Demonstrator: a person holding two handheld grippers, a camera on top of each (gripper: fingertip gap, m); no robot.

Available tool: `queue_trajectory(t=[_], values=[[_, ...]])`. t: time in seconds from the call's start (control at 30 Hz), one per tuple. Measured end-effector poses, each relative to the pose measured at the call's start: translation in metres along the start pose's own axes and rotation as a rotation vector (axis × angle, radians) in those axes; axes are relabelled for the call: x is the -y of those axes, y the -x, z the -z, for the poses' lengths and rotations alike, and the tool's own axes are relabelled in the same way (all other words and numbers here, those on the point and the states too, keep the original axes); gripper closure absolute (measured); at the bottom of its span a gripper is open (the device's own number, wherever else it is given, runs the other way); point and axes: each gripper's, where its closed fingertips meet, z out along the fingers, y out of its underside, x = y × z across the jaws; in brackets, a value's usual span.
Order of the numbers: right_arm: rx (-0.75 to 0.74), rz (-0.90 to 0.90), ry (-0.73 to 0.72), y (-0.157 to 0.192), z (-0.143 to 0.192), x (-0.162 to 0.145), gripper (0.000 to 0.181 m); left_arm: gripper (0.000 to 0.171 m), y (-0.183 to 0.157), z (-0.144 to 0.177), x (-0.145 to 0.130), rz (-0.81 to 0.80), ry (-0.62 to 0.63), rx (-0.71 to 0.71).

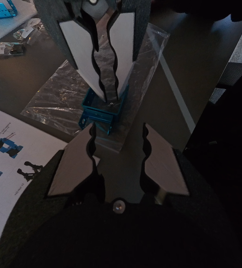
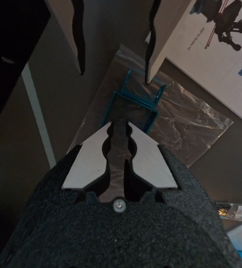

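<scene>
I have the left gripper (image 1: 118,125) wide open with nothing between its fingers, one tip just beside a flange of the blue anodised metal bracket assembly (image 1: 101,114). The right gripper (image 2: 119,123) is only narrowly parted and grips nothing that I can see, its tips down inside the larger open frame of the assembly. The assembly rests on a flat, crinkled clear plastic bag (image 1: 56,101) on the dark brown tabletop (image 1: 168,116), beside a white printed instruction sheet (image 1: 16,130). The slick film is my main worry: I judge that any sideways push from either tip could slide or tip the assembly, as nothing clamps it. A small silvery ringed piece (image 1: 111,103), perhaps a nut or a screw head in this dim light, lies inside the frame next to the right tips, and a nudge could knock it loose. The flat bag looks empty. Farther off, two small clear plastic pouches (image 1: 8,49) hold dark bits of hardware, and a blue perforated metal plate (image 1: 0,10) lies beyond them.
</scene>
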Motion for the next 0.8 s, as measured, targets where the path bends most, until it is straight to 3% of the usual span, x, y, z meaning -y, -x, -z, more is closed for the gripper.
queue_trajectory(t=[0.8], values=[[-0.036, 0.056, 0.000, -0.0031, -0.0037, 0.0024, 0.178, 0.107, -0.0003, -0.0006, -0.0021, 0.005, 0.010, -0.010]])
